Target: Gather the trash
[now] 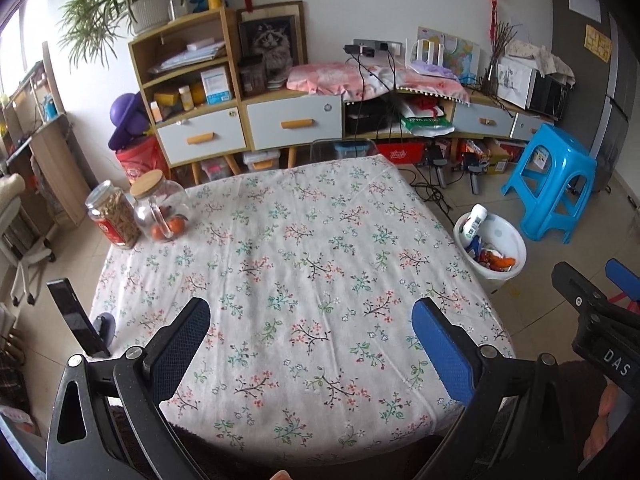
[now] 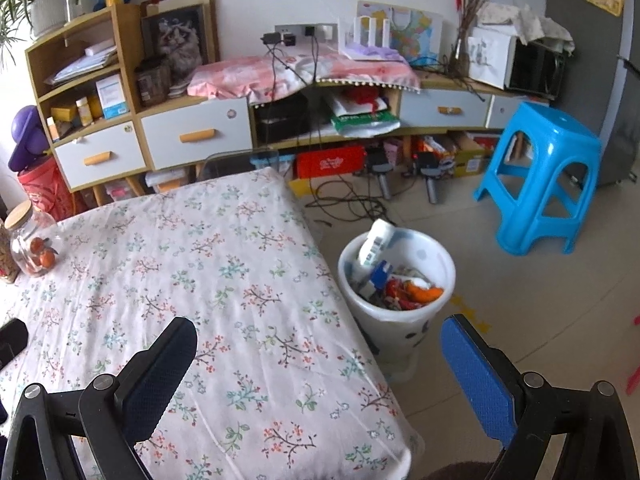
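A white trash bin (image 2: 400, 328) stands on the floor just right of the table; it also shows in the left wrist view (image 1: 508, 236). It holds a white bottle (image 2: 376, 242), wrappers and orange scraps (image 2: 424, 292). My left gripper (image 1: 310, 316) is open and empty above the near part of the floral tablecloth (image 1: 296, 264). My right gripper (image 2: 320, 340) is open and empty over the table's right edge, with the bin just beyond its fingers. Its black body also shows at the right of the left wrist view (image 1: 592, 312).
Two glass jars (image 1: 136, 212) stand at the table's far left corner. A black phone (image 1: 78, 316) stands at the table's left edge. A blue stool (image 2: 544, 176) stands on the floor behind the bin. A cluttered wooden sideboard (image 1: 288, 120) and cables (image 2: 348, 204) lie beyond.
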{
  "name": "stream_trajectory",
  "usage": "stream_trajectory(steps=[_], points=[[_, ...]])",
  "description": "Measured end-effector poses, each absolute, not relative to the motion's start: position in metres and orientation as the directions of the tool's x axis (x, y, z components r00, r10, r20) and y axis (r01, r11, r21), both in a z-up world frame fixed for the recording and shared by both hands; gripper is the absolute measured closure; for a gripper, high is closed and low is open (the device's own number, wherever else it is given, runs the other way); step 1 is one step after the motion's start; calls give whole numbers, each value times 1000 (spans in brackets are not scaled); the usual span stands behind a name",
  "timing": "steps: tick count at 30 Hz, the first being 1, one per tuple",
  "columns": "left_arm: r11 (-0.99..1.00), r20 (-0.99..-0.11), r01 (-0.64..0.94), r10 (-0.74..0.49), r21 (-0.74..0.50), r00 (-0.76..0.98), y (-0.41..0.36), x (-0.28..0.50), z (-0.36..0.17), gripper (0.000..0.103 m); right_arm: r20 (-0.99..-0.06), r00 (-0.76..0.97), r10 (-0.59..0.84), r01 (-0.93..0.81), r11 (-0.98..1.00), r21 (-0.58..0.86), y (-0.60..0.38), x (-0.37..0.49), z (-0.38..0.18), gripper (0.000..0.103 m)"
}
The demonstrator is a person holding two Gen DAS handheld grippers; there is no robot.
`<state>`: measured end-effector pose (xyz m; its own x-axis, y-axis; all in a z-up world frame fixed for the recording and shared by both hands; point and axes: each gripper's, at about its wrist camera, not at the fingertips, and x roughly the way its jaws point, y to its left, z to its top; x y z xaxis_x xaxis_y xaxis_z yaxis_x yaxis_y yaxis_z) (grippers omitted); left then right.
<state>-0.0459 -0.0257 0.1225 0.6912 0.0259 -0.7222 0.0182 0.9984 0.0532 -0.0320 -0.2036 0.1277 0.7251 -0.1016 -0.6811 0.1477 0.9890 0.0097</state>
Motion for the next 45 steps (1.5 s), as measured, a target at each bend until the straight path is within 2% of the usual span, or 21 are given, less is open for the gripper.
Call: stream_trajectory(steps=[8,45], points=[[1000,-699,11,6,20,715,-28,-47,124,1,-663,745,-73,134,990,42,-204,-39,125,3],[999,-715,27,-35,-23,698,-26,-51,118,1,-686,725,-56,124,991,50,-201,-38,119,3]])
